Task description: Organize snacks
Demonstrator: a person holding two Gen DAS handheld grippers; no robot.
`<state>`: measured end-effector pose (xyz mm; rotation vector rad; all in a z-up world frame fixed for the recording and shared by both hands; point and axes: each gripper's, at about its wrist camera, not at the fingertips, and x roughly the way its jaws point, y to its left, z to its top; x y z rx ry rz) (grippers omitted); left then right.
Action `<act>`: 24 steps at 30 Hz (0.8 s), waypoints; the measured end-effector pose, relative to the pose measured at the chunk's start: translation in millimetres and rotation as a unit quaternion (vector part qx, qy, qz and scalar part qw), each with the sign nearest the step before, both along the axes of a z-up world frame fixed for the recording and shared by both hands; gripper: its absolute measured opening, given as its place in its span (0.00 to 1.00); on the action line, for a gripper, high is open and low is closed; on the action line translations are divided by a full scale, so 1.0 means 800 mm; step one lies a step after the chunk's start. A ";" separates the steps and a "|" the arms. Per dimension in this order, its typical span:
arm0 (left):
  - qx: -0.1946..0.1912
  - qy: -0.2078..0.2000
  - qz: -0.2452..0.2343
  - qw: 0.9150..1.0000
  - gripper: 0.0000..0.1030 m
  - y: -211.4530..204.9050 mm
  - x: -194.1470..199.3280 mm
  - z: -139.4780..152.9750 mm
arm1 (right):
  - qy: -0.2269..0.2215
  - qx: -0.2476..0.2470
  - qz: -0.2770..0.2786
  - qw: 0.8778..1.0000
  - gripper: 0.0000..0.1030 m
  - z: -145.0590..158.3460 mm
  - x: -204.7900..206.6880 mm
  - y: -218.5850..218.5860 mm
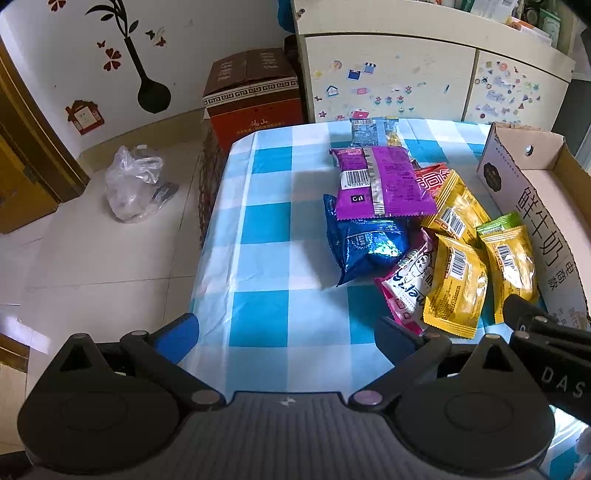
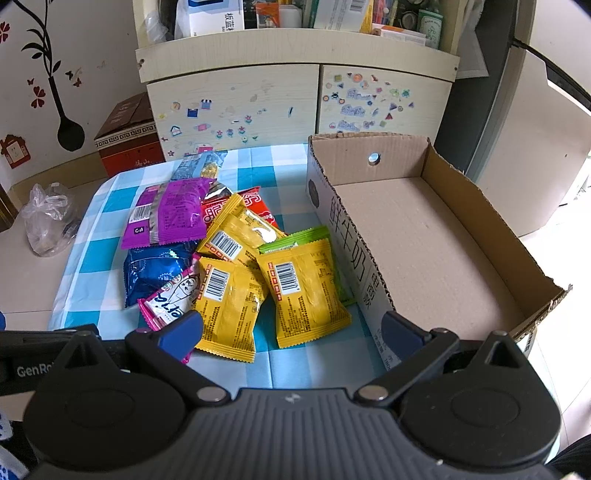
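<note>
Now we hold both grippers (image 1: 284, 332) (image 2: 291, 325) wide open, empty; take yellow packet (image 2: 308, 291) ahead, lift into box (image 2: 424, 236) right.

- White wall (image 1: 184, 55) with a black vase-and-branch decal (image 1: 147, 74), red flower and butterfly stickers, and a socket framed by a red house sticker (image 1: 84, 117).
- Pale glossy floor tiles (image 1: 92, 266), with a beige skirting strip along the wall.
- Brown wooden door frame (image 1: 22, 140) at the left edge.
- Cream cabinet (image 2: 236, 107) with two doors dotted with small stickers; the open shelf (image 2: 295, 22) above is crowded with boxes and bottles.
- Red-brown carton (image 1: 251, 99) on the floor beside the cabinet.
- Knotted clear plastic bag (image 1: 135, 182) on the tiles.
- Table under a blue-and-white checked cloth (image 1: 266, 221).
- Daylight glare on the floor at far right (image 2: 561, 258).
</note>
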<state>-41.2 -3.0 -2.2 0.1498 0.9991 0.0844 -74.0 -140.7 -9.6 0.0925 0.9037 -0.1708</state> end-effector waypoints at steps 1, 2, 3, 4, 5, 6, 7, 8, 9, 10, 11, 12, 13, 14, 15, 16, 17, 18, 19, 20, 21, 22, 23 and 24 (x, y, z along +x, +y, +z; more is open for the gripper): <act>-0.001 0.001 0.001 1.000 1.00 0.000 0.000 -0.001 | 0.000 0.000 0.000 1.000 0.99 0.000 0.000 0.000; -0.001 0.002 0.002 1.000 1.00 0.000 0.001 -0.001 | 0.000 0.000 0.000 1.000 0.99 0.000 0.000 0.000; -0.002 0.003 0.003 1.000 1.00 0.000 0.001 -0.001 | -0.001 0.000 0.000 1.000 0.99 0.000 0.000 0.000; -0.003 0.003 0.003 1.000 1.00 0.000 0.001 -0.001 | -0.001 0.001 0.000 1.000 0.99 0.000 0.000 0.000; -0.004 0.004 0.004 1.000 1.00 0.001 0.001 -0.001 | -0.002 0.002 0.000 1.000 0.99 -0.001 0.000 0.000; -0.004 0.004 0.005 1.000 1.00 0.001 0.001 -0.001 | -0.002 0.003 0.000 1.000 0.99 -0.001 0.000 0.000; -0.004 0.004 0.006 1.000 1.00 0.001 0.001 -0.001 | -0.002 0.004 0.000 1.000 0.99 -0.001 0.000 0.000; -0.004 0.004 0.007 1.000 1.00 0.001 0.002 -0.001 | -0.001 0.005 0.000 1.000 0.99 -0.001 0.001 0.000; -0.004 0.004 0.007 1.000 1.00 0.001 0.002 -0.001 | -0.002 0.005 0.000 1.000 0.99 -0.001 0.002 0.000; -0.004 0.003 0.007 1.000 1.00 0.001 0.001 -0.001 | -0.002 0.006 -0.001 1.000 0.99 -0.002 0.001 0.000; -0.004 0.003 0.007 1.000 1.00 0.000 0.001 -0.001 | -0.003 0.007 -0.001 1.000 0.99 -0.002 0.001 0.000; -0.004 0.002 0.007 1.000 1.00 0.000 0.002 -0.001 | -0.004 0.007 -0.001 1.000 0.99 -0.001 0.001 0.000; -0.004 0.001 0.007 1.000 0.99 0.000 0.002 -0.001 | -0.005 0.007 -0.001 1.000 0.99 -0.002 0.001 0.000; -0.004 0.000 0.007 1.000 0.99 0.000 0.002 -0.001 | -0.005 0.008 -0.001 1.000 0.99 -0.002 0.001 0.000; -0.004 0.000 0.007 1.000 0.99 0.000 0.002 -0.001 | -0.005 0.008 -0.001 1.000 0.99 -0.002 0.001 0.000; -0.004 0.001 0.007 1.000 0.99 0.000 0.002 -0.001 | -0.005 0.010 -0.001 1.000 0.99 -0.002 0.001 0.000; -0.004 0.000 0.007 1.000 0.99 0.000 0.002 -0.001 | -0.005 0.011 0.000 1.000 0.99 -0.002 0.001 -0.001; -0.004 0.001 0.007 1.000 0.99 0.000 0.002 -0.001 | -0.005 0.013 0.001 1.000 0.99 -0.003 0.001 -0.002; -0.005 0.001 0.007 1.000 0.99 0.000 0.002 -0.001 | -0.006 0.014 0.002 1.000 0.99 -0.003 0.001 -0.002; -0.006 0.001 0.007 1.000 0.99 0.000 0.002 -0.001 | -0.008 0.015 0.004 1.000 0.99 -0.003 0.001 -0.003; -0.008 0.001 0.006 1.000 0.99 0.000 0.002 0.000 | -0.009 0.019 0.005 1.000 0.99 -0.003 0.001 -0.004; -0.010 0.000 0.005 1.000 0.99 0.001 0.002 0.001 | -0.010 0.025 0.005 1.000 0.99 -0.004 0.001 -0.006; -0.012 -0.001 0.004 1.000 0.99 0.000 0.002 0.002 | -0.011 0.031 0.005 0.999 0.99 -0.004 0.000 -0.008; -0.014 -0.003 0.003 1.000 0.99 0.000 0.002 0.002 | -0.011 0.040 0.005 0.999 0.99 -0.005 0.001 -0.011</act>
